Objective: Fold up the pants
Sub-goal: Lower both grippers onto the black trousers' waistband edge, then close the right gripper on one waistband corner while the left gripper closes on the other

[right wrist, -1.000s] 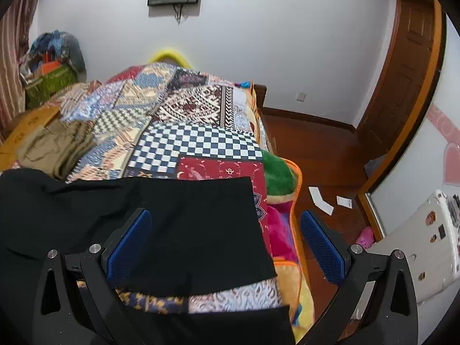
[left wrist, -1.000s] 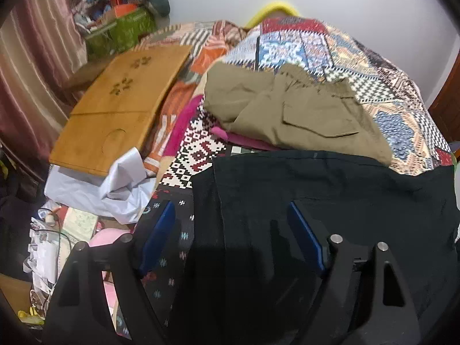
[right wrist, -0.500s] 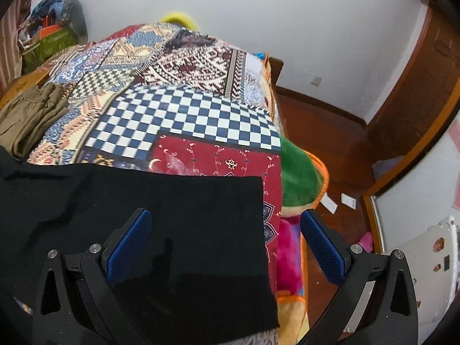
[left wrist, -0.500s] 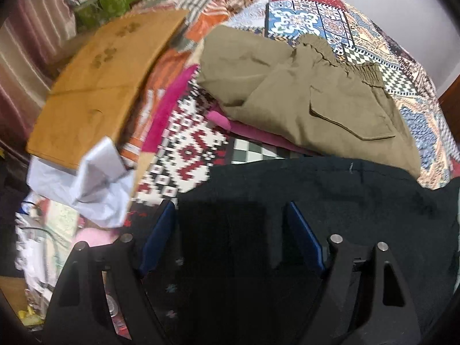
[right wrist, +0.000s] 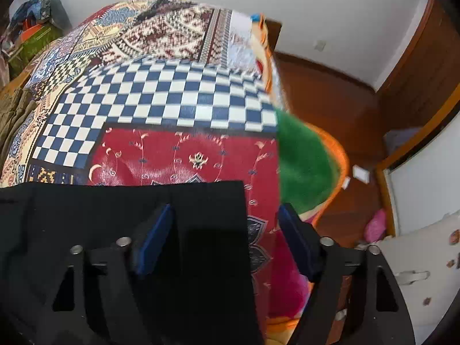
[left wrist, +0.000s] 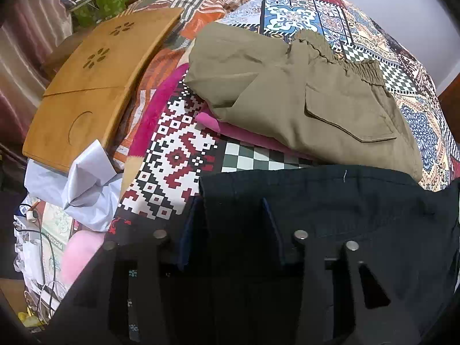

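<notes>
Black pants [left wrist: 330, 201] lie flat on the patchwork bed cover. In the left wrist view my left gripper [left wrist: 230, 224] is low over the pants' left corner, its blue pads [left wrist: 270, 221] partly closed with the black cloth between them. In the right wrist view the pants [right wrist: 115, 210] end in a straight right edge. My right gripper [right wrist: 227, 235] is open and straddles that edge, with the left pad [right wrist: 155, 235] over the cloth and the right pad [right wrist: 296, 241] over the bed cover.
Folded khaki pants [left wrist: 302, 95] lie on a pink cloth behind the black pants. A wooden lap tray [left wrist: 95, 77] and white paper [left wrist: 86, 184] sit at the left. The bed's right edge, green blanket [right wrist: 304, 158] and wooden floor [right wrist: 345, 115] are at right.
Both grippers have come down and forward onto the black pants. The left gripper's jaws have narrowed around the cloth's corner; the right gripper's jaws have narrowed around the right edge.
</notes>
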A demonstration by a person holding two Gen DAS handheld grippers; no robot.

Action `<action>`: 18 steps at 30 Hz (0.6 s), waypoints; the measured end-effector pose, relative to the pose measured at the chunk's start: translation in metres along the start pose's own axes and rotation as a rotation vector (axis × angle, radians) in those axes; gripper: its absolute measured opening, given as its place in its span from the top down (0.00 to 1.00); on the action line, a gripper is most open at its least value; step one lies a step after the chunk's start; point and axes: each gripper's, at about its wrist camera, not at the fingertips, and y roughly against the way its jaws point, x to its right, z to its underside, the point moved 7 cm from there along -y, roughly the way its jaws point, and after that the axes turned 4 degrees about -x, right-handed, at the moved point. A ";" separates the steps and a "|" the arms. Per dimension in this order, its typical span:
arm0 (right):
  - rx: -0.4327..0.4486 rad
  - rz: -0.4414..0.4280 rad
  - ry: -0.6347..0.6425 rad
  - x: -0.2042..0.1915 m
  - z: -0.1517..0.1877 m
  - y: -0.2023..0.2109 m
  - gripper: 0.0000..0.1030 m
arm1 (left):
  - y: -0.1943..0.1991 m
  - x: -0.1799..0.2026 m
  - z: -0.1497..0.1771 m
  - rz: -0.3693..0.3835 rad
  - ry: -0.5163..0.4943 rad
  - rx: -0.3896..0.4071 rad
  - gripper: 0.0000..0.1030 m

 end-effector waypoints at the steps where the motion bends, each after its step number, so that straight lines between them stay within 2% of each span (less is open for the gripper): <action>1: -0.005 -0.014 -0.008 -0.001 0.001 -0.002 0.40 | 0.000 0.001 -0.001 -0.003 -0.002 0.003 0.63; 3: -0.015 -0.060 -0.028 -0.003 0.003 -0.005 0.47 | 0.002 0.002 -0.001 0.005 -0.003 0.007 0.68; 5: -0.010 -0.069 -0.024 -0.006 0.003 -0.004 0.53 | 0.004 0.003 -0.001 0.019 -0.004 0.009 0.71; 9: 0.002 -0.027 0.007 -0.013 0.005 -0.001 0.76 | 0.008 0.004 -0.001 0.032 0.001 0.023 0.80; 13: 0.029 -0.025 -0.007 -0.015 0.004 0.005 0.79 | 0.016 0.007 -0.002 0.010 -0.005 0.055 0.84; 18: 0.080 0.035 -0.035 -0.008 -0.006 0.013 0.80 | 0.031 0.002 -0.007 0.003 0.020 0.108 0.85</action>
